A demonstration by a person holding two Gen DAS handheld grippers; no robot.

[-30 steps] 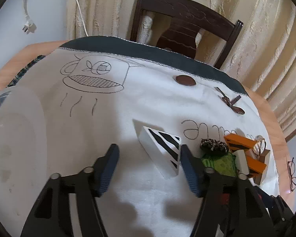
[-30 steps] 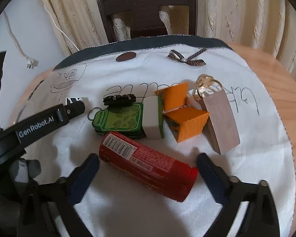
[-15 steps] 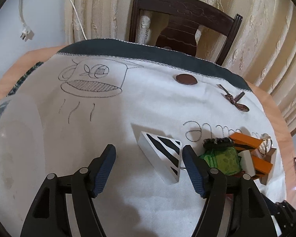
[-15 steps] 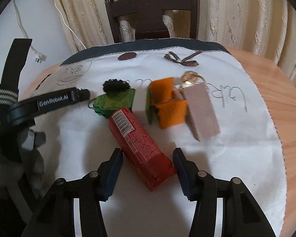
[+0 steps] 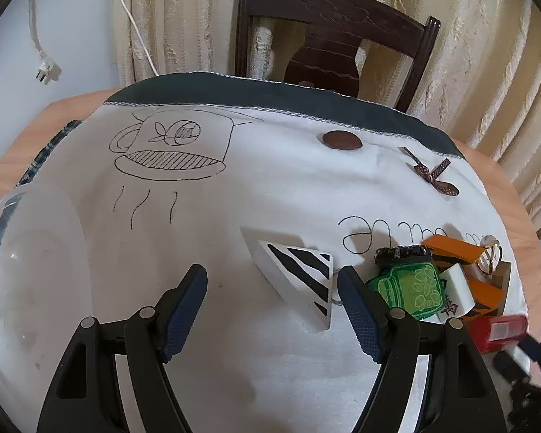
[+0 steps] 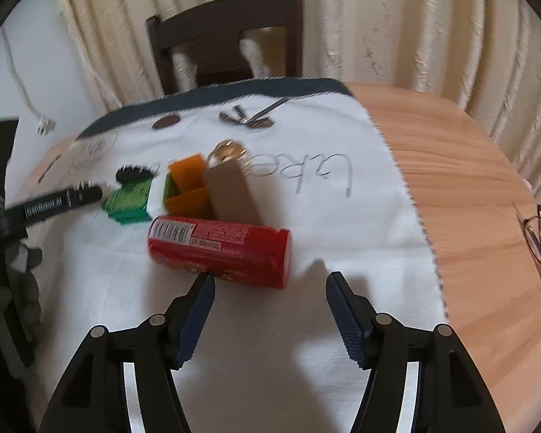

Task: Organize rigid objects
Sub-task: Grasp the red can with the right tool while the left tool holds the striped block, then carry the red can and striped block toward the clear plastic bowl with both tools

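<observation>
On a white embroidered cloth (image 5: pixel 234 195), the left gripper (image 5: pixel 272 281) is hovering with jaws spread beside one zebra-striped wedge (image 5: pixel 299 276), seen only from the left wrist, as is a clear bowl (image 5: pixel 29 270). The right gripper (image 6: pixel 268 290), jaws also spread and empty, is facing one red can (image 6: pixel 220 250) lying on its side; one pair of glasses (image 6: pixel 539 249) is resting on bare wood. Two orange blocks (image 6: pixel 187 184) are sitting against one green pouch (image 6: pixel 131 198).

Backdrop: cream curtains (image 5: pixel 469 54), pleated.
Wall: pale, left side (image 5: pixel 75 36), with dangling white plug (image 5: pixel 47 70).
Seating: dark wooden chair (image 5: pixel 339 32) behind the bench.
Bench: round, light wood (image 6: pixel 461 187).
</observation>
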